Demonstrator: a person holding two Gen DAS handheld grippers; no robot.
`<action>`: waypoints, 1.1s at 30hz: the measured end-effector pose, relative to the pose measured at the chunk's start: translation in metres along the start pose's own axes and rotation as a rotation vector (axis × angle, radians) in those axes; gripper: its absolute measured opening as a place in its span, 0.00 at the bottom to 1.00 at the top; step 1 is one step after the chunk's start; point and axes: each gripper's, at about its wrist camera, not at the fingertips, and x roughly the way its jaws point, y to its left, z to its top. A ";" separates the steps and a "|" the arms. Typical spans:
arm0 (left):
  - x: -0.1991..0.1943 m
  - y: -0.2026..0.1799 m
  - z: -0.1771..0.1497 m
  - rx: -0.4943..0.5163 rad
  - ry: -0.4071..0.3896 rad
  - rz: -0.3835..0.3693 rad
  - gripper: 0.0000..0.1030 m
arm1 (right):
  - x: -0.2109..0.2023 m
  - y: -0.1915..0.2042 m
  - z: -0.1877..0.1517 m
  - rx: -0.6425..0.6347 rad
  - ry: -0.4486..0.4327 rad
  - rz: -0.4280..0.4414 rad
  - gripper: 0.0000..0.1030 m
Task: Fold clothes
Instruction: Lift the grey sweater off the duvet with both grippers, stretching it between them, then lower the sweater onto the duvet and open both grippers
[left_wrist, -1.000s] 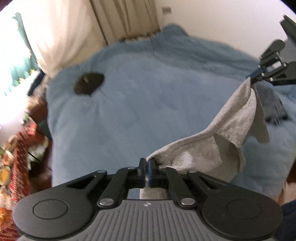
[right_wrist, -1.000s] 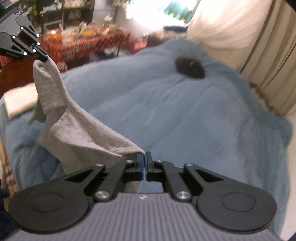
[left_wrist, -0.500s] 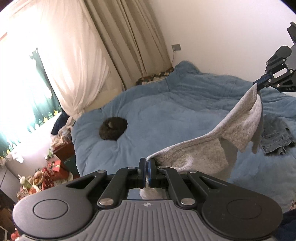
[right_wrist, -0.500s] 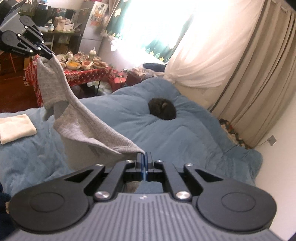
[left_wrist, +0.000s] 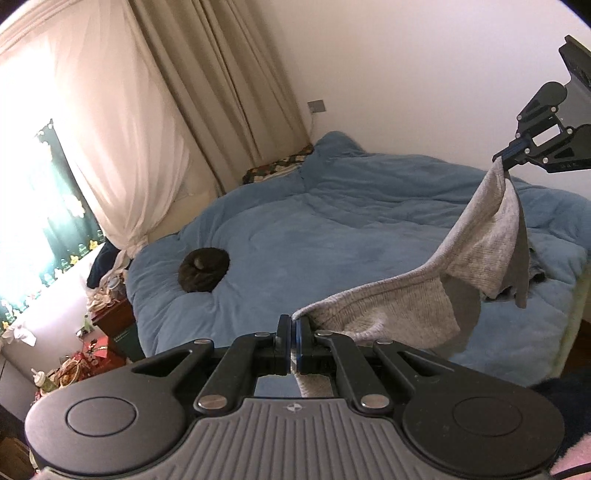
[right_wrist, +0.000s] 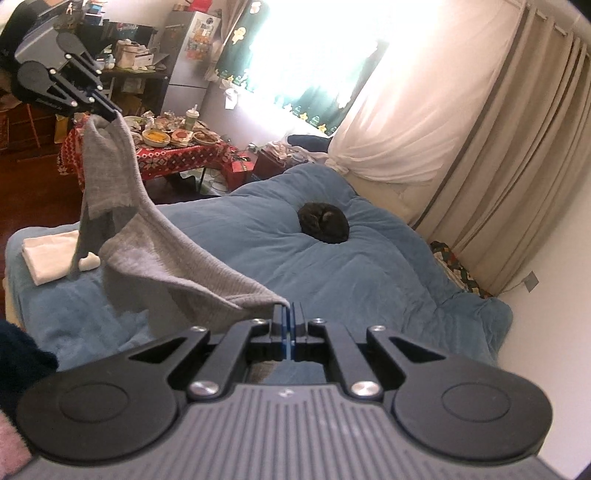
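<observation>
The left tongs (left_wrist: 294, 325) are pinched tight on one edge of the grey garment (left_wrist: 399, 314), and the right tongs (right_wrist: 287, 314) are pinched just as tight on another edge, so the garment hangs between them in the air above the bed (left_wrist: 332, 236), sagging in the middle with a loose flap drooping near the right tongs. As I judge it, the step in hand is spreading the piece before it goes down, and doing it well means keeping both grips firm, drawing the tongs apart until the top edge runs straight and level, and letting the doubled flap fall free so no hidden crease goes into the fold. A flat lay wants bare bed in front, between the white folded cloth (right_wrist: 48, 258) at the near left and the dark denim piece (left_wrist: 537, 275) that lies past the garment at the right. Farther off, a cat (right_wrist: 324, 222) lies curled on the bed, well apart from the garment; the lay should stay short of it.
</observation>
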 end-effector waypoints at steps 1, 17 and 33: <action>0.002 0.000 0.000 -0.004 0.007 -0.008 0.03 | -0.005 0.001 0.001 0.001 0.004 0.004 0.01; 0.258 -0.006 -0.128 -0.214 0.292 -0.070 0.03 | 0.220 0.011 -0.099 0.154 0.250 0.137 0.01; 0.505 0.072 -0.182 -0.328 0.422 -0.004 0.03 | 0.498 -0.058 -0.159 0.232 0.392 0.093 0.01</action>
